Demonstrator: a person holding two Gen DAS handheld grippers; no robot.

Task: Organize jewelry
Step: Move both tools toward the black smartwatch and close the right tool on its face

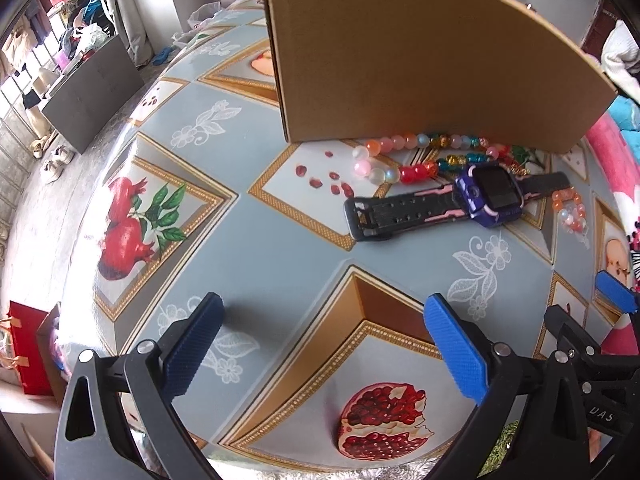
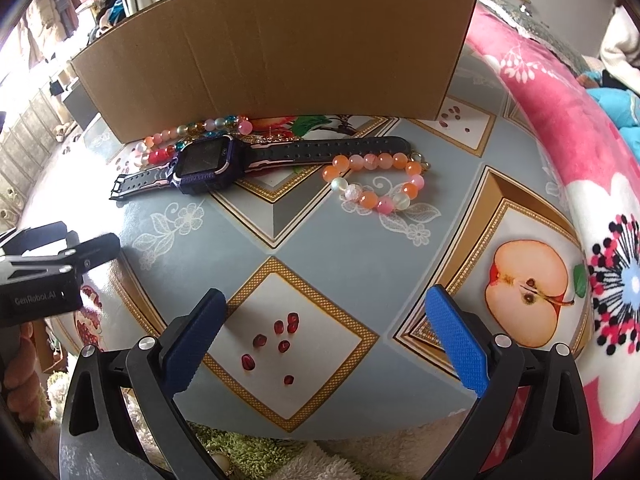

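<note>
A purple smartwatch [image 1: 486,196] [image 2: 204,164] with a black strap lies flat on the table in front of a cardboard box [image 1: 420,60] [image 2: 272,60]. A long multicoloured bead string [image 1: 424,156] [image 2: 192,136] lies between watch and box. An orange and pink bead bracelet [image 2: 376,182] [image 1: 570,210] rests to the right of the watch. My left gripper [image 1: 324,344] hovers open over the near table, empty. My right gripper [image 2: 326,340] is open too, above printed pomegranate seeds, with nothing between its fingers.
The table wears a blue-grey cloth [image 1: 256,240] printed with fruit panels. A pink flowered blanket [image 2: 592,220] borders the right side. A red bag [image 1: 28,348] and a dark board [image 1: 92,96] stand on the floor at left. The left gripper's body [image 2: 48,272] shows at the right view's left edge.
</note>
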